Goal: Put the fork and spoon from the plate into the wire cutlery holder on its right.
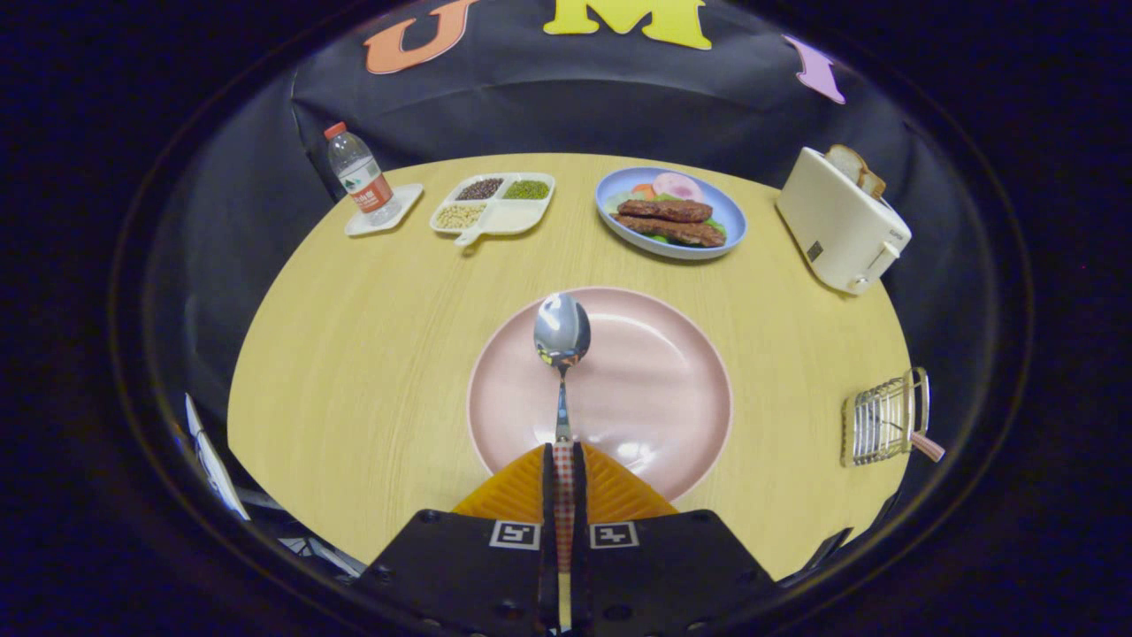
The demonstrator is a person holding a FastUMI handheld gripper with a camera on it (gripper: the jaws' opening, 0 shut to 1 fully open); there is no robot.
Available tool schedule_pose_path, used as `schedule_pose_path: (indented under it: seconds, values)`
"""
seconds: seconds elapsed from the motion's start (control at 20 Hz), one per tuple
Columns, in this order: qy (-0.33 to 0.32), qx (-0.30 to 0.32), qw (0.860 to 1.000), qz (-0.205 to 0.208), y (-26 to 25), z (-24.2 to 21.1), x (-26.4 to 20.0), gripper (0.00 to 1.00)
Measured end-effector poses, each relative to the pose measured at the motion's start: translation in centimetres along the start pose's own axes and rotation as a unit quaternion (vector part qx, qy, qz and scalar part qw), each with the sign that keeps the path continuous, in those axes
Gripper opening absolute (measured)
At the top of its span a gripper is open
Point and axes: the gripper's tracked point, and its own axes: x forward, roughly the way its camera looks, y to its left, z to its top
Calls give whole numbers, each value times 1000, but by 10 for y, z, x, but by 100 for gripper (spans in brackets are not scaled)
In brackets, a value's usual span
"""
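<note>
— What is the gripper [563, 464] doing?
— I have it clenched on the spoon [562, 341], with the bowl out ahead over the pink plate [672, 389].
— And the holder [880, 420]?
— At the table's [371, 354] right edge, well apart, with one handle sticking out.

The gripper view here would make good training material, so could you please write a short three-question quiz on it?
1. True or false: the tongs are shut on the handle of the spoon.
2. What sits in the toaster? A) bread B) a fork C) a bottle
3. Fill in: a handle sticks out of the wire cutlery holder, which stands to the ____ of the pink plate.

Key
1. True: both fingers press on the checked handle, and the bowl sits over the plate.
2. A: bread slices stick out of its top.
3. right
</note>
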Motion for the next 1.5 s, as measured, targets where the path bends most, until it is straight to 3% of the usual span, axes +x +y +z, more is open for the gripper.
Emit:
schedule_pose_path:
  seconds: [0.45, 0.75, 1.1, 1.3, 1.5]
  values:
    - [-33, 14, 999, -21, -93, 18, -69, 6]
    - [-26, 28, 998, -42, -168, 7, -96, 6]
    - [18, 52, 997, -54, -247, -14, -117, 6]
    - [89, 53, 994, -17, -265, -44, -124, 5]
    - [150, 69, 986, -7, -285, -61, -128, 5]
